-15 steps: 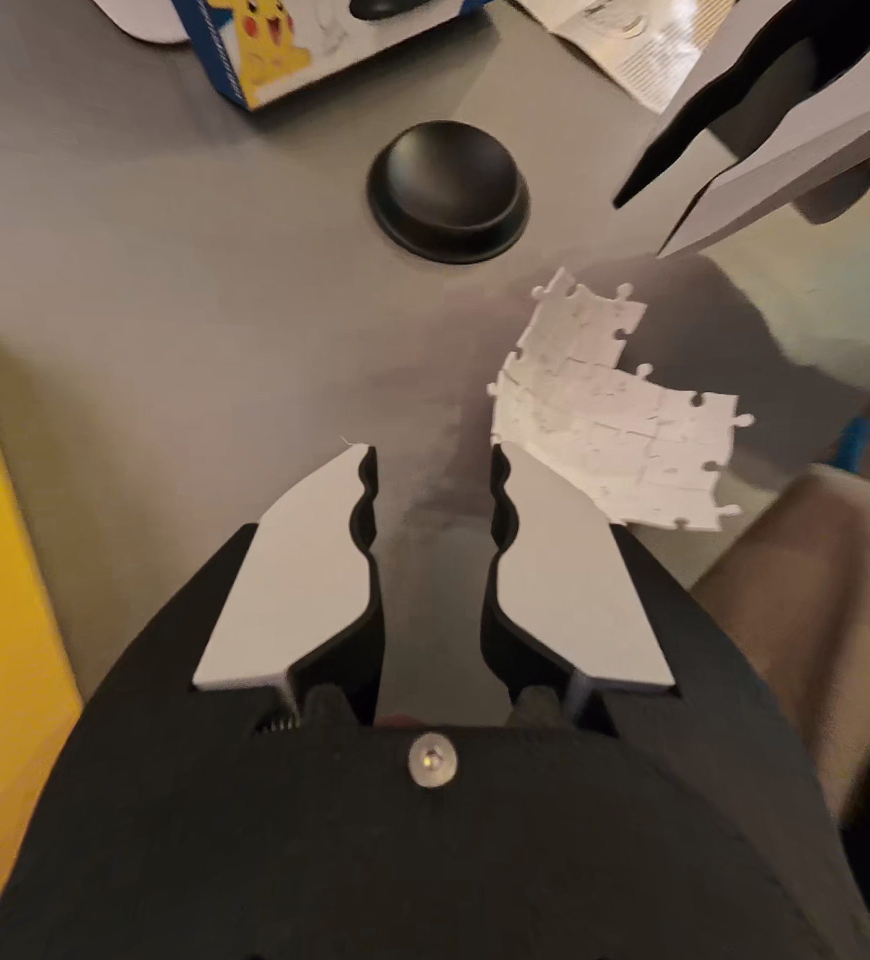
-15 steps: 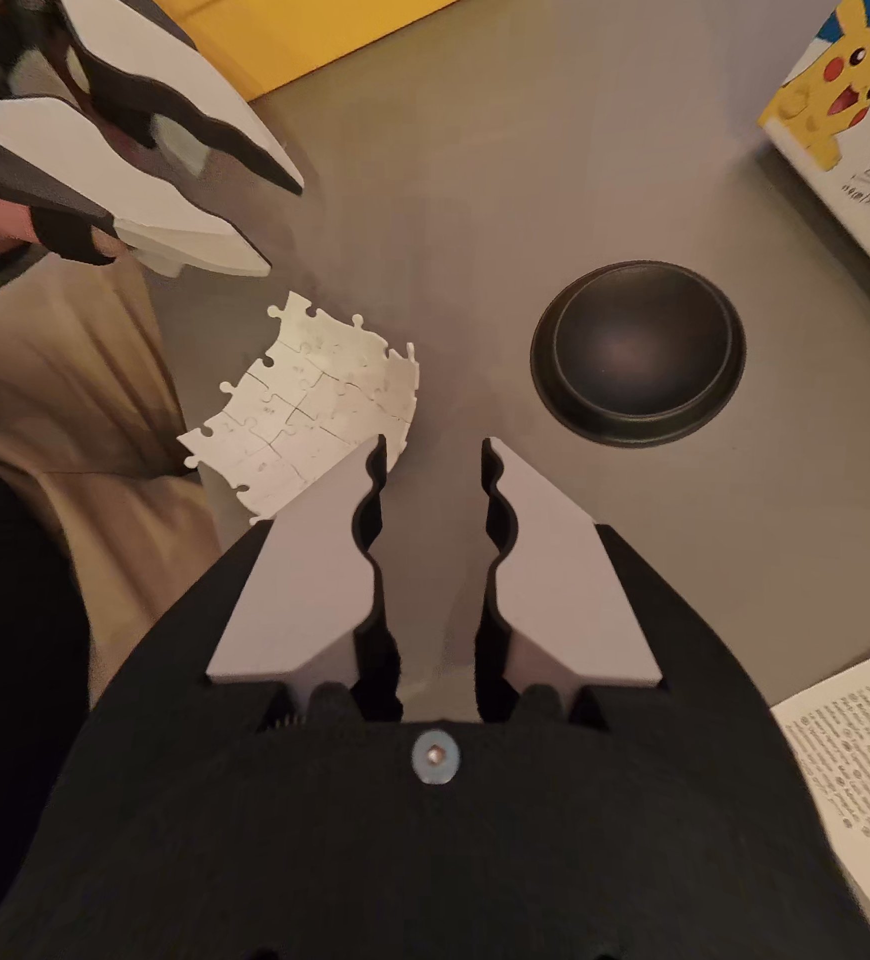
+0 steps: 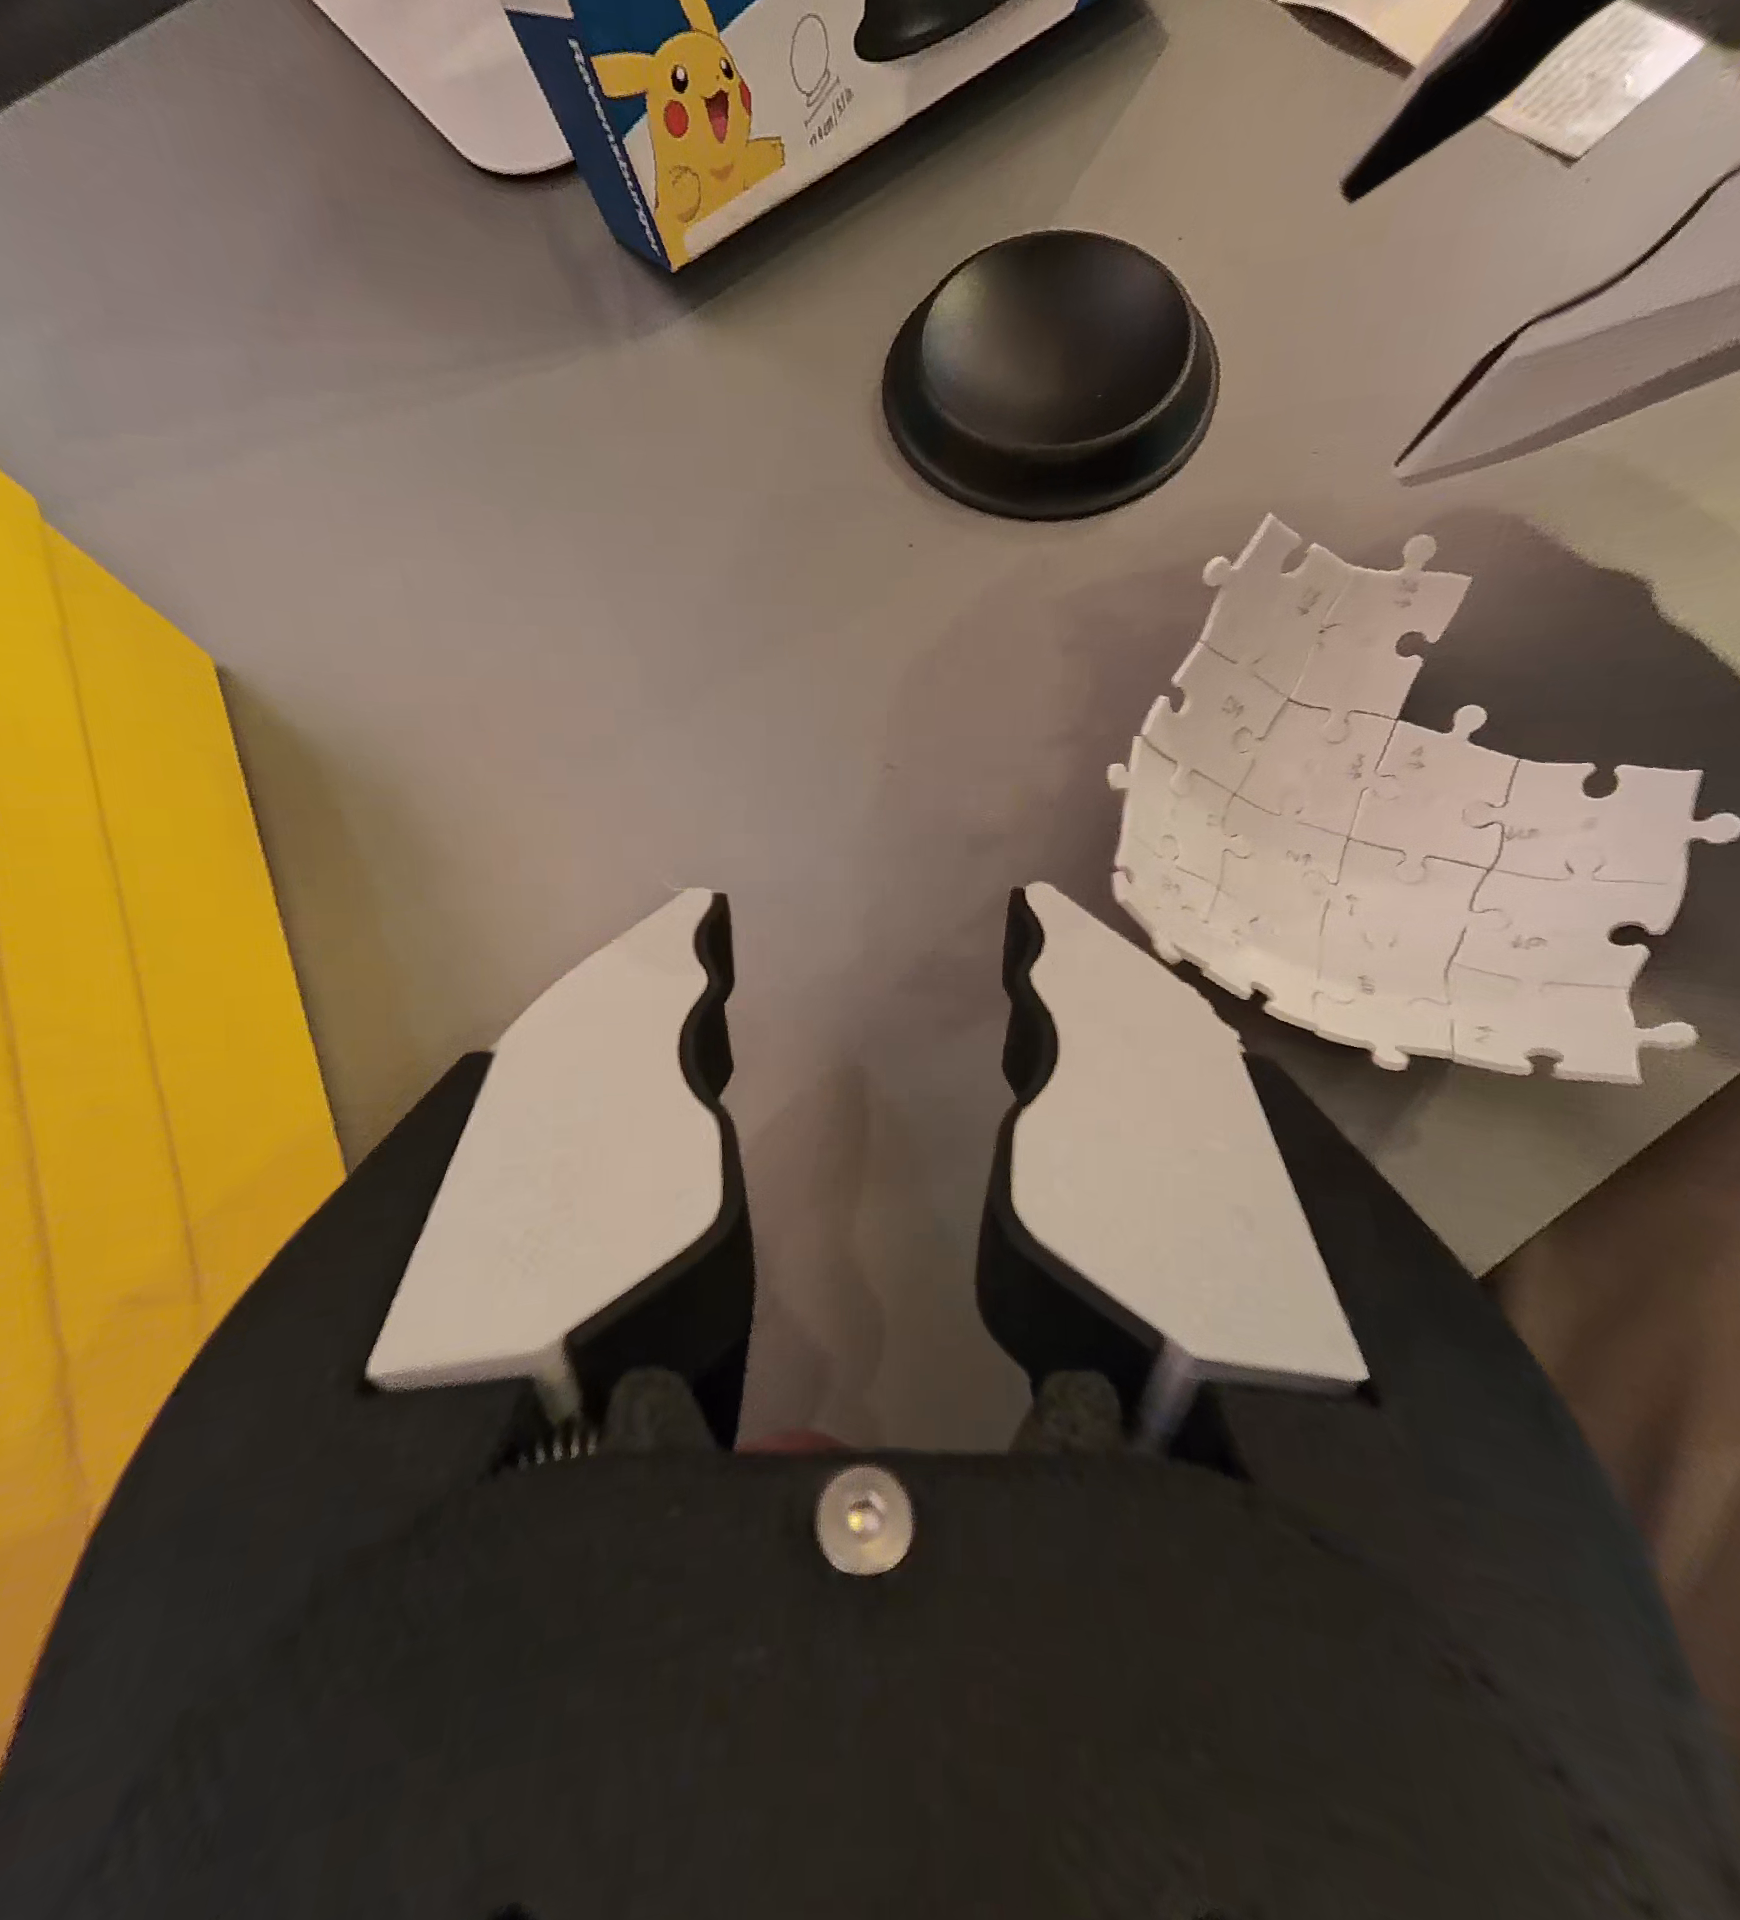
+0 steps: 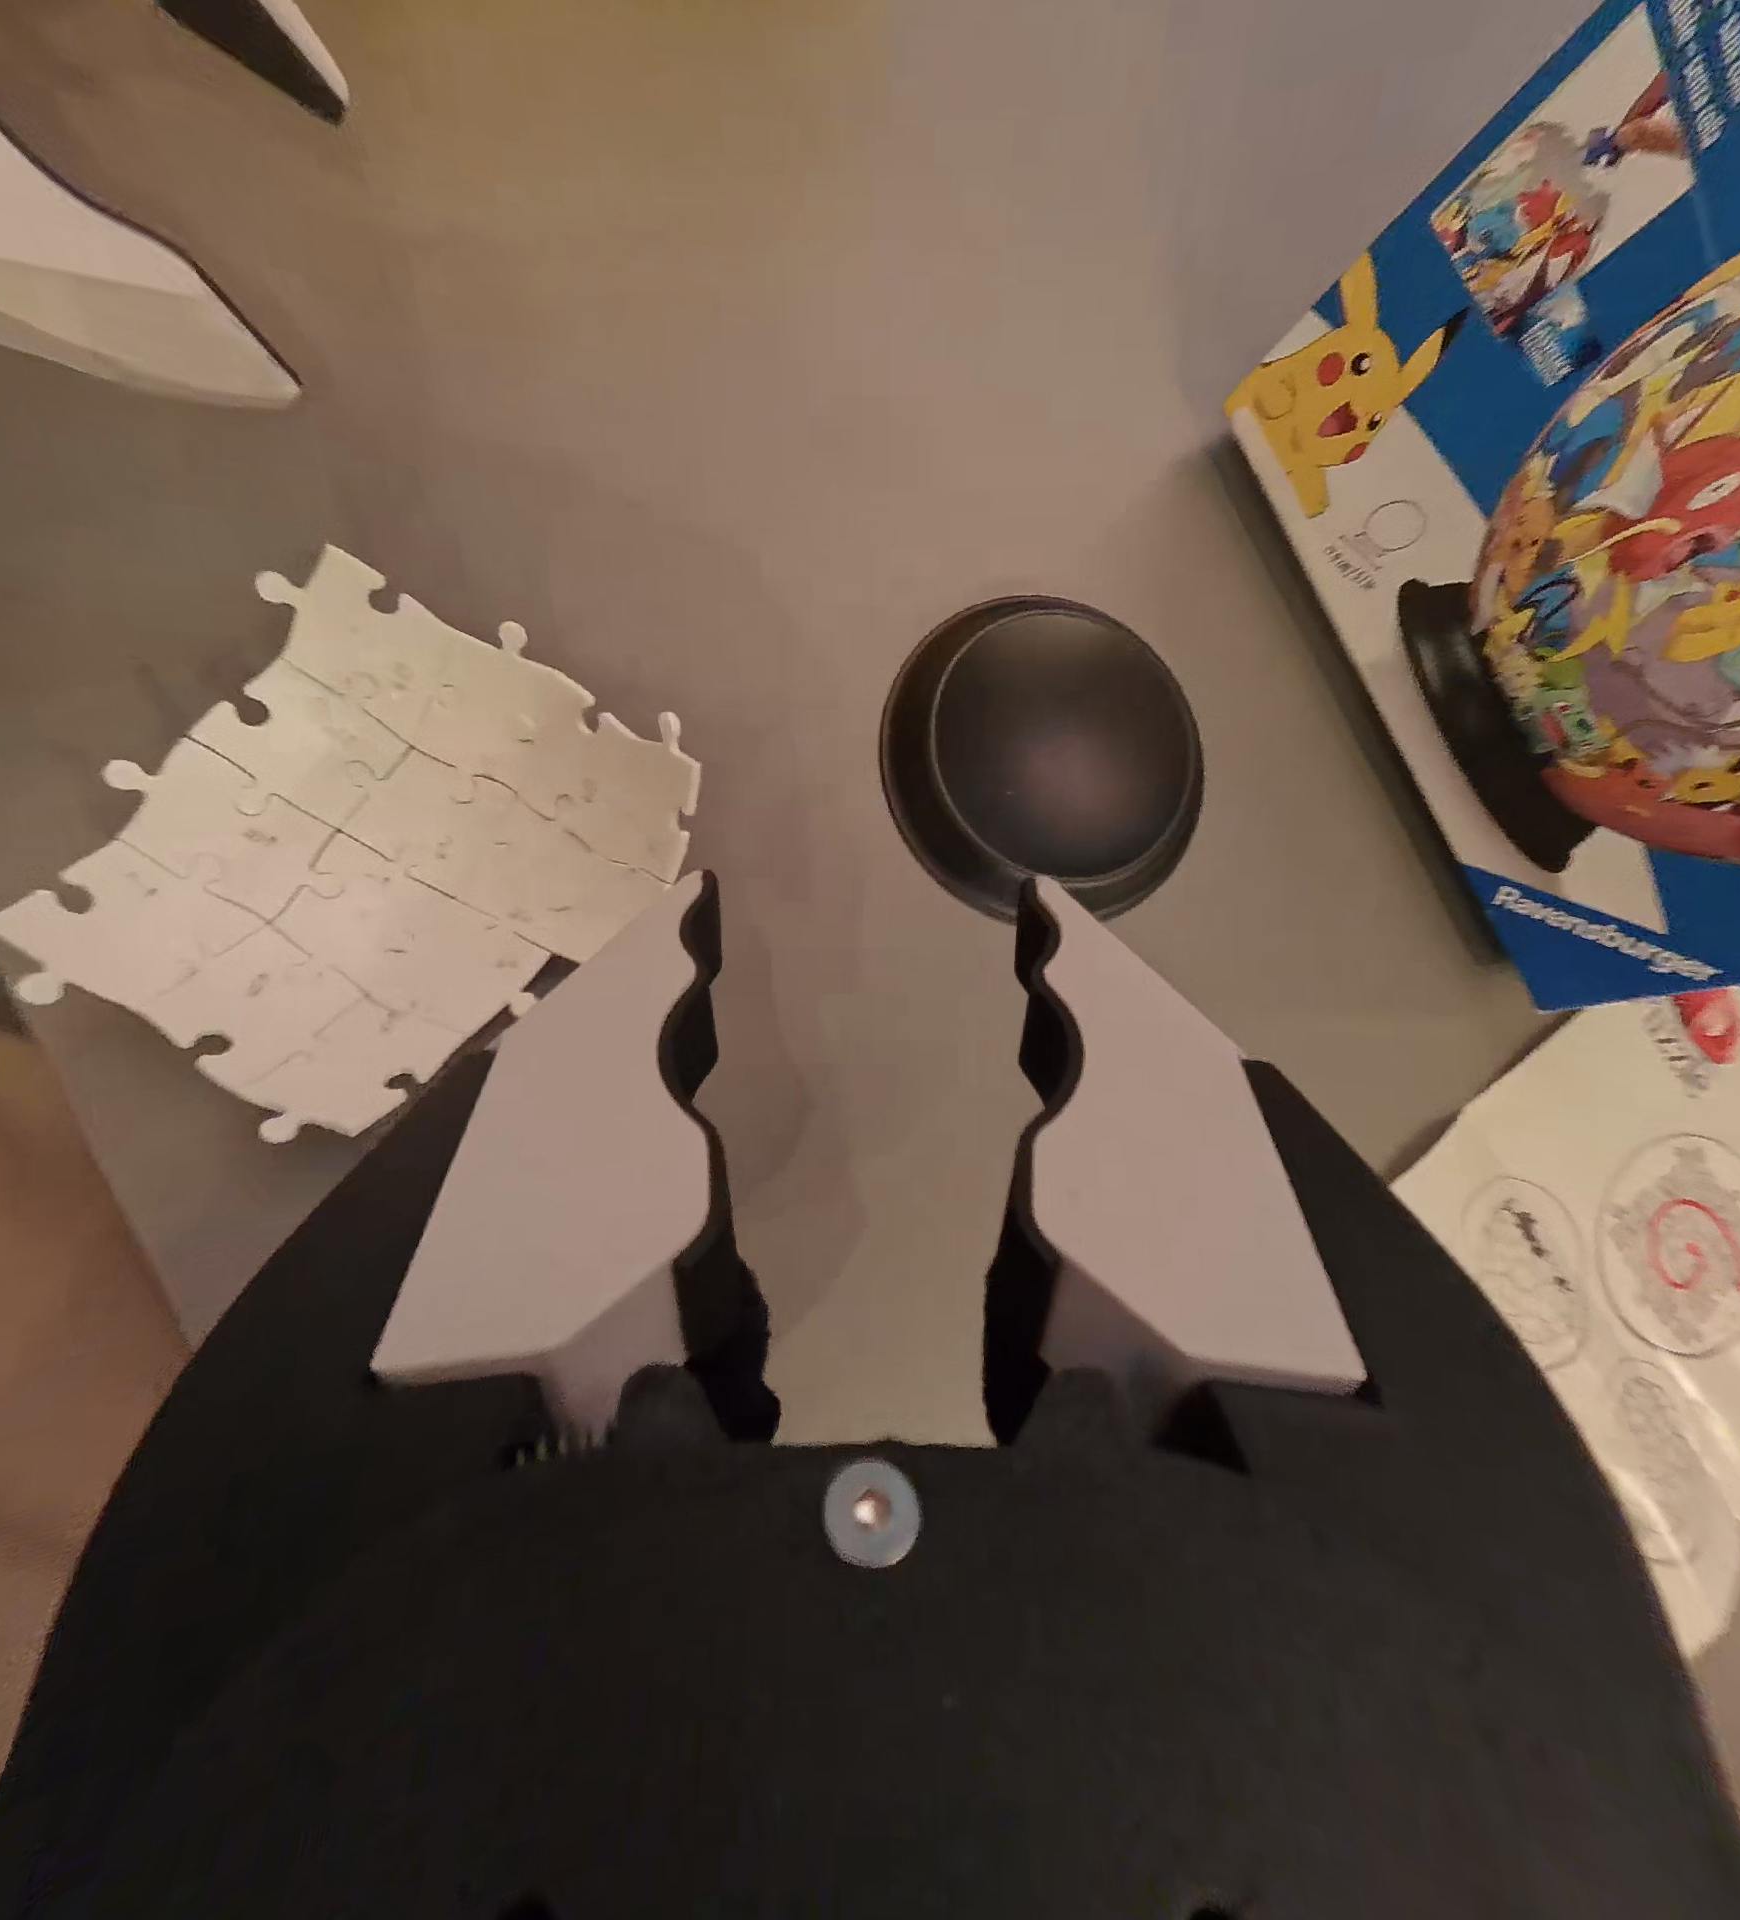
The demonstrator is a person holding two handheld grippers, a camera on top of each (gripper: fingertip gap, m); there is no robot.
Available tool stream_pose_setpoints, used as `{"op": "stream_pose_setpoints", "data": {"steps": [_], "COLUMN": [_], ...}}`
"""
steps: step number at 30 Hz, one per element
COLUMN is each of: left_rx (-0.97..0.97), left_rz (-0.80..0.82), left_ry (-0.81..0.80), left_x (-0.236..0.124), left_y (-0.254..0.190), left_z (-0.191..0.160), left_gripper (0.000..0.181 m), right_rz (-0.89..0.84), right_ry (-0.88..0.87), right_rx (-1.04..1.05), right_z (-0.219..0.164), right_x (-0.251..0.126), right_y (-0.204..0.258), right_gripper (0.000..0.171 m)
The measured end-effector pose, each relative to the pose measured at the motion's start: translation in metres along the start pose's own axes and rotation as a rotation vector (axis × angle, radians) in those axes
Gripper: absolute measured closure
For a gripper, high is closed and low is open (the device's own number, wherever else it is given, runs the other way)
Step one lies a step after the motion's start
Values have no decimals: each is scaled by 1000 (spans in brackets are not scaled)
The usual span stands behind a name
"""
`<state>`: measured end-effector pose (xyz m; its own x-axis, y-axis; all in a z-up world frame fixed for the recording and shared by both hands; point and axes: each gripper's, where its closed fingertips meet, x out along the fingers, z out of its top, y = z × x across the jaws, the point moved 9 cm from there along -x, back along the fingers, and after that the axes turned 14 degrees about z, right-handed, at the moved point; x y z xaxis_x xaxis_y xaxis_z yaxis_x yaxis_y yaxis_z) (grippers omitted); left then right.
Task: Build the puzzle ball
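A curved white patch of joined puzzle pieces (image 3: pixel 1385 831) lies blank side up on the grey table near its front edge; it also shows in the right wrist view (image 4: pixel 367 842). A black round stand (image 3: pixel 1048 374) sits behind it, also in the right wrist view (image 4: pixel 1042 753). My left gripper (image 3: pixel 866 904) is open and empty, hovering left of the patch. My right gripper (image 4: pixel 866 894) is open and empty, between the patch and the stand. Each gripper shows at the top corner of the other's view (image 3: pixel 1531 270) (image 4: pixel 201 260).
The blue and white puzzle box (image 4: pixel 1593 499) lies at the back, also in the left wrist view (image 3: pixel 741 114). An instruction sheet (image 4: pixel 1614 1320) lies right of the stand. A yellow surface (image 3: pixel 66 935) borders the table on the left. A person's trouser leg (image 4: pixel 24 1247) is beside the table edge.
Both grippers have opened wider and pulled back from the patch. The left one shifted left, so the patch now lies clear of its right finger.
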<state>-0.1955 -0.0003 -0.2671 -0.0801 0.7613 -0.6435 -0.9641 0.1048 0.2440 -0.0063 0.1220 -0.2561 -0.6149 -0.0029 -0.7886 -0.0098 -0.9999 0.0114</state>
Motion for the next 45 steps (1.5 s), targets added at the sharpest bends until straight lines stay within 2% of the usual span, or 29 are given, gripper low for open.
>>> {"op": "stream_pose_setpoints", "data": {"steps": [7,19,26,31,38,43,45], "left_rx": [0,34,46,-4,11,-7,-21], "left_rz": [8,-2,0,-90,-42,-21,-10], "left_ry": [-17,-32,-37,-48,-114,-124,-132], "left_x": [-1,2,-2,-13,-34,-38,-39], "left_y": [3,-10,-14,-10,10,25,33], "left_z": [9,25,30,37,48,51,55], "left_gripper": [129,129,127,130,150,146,137], "right_rz": [-131,-178,-173,-124,-42,-58,-70], "right_ry": [57,72,64,32,-53,-112,-104], "right_rx": [-80,-86,-63,-28,65,100,98], "right_z": [-1,-12,-16,-14,-4,-1,-5], "right_x": [-1,-12,-14,-12,-6,-8,-6], "right_y": [4,8,6,11,19,13,11], "right_gripper": [110,109,105,107,111,114,115]}}
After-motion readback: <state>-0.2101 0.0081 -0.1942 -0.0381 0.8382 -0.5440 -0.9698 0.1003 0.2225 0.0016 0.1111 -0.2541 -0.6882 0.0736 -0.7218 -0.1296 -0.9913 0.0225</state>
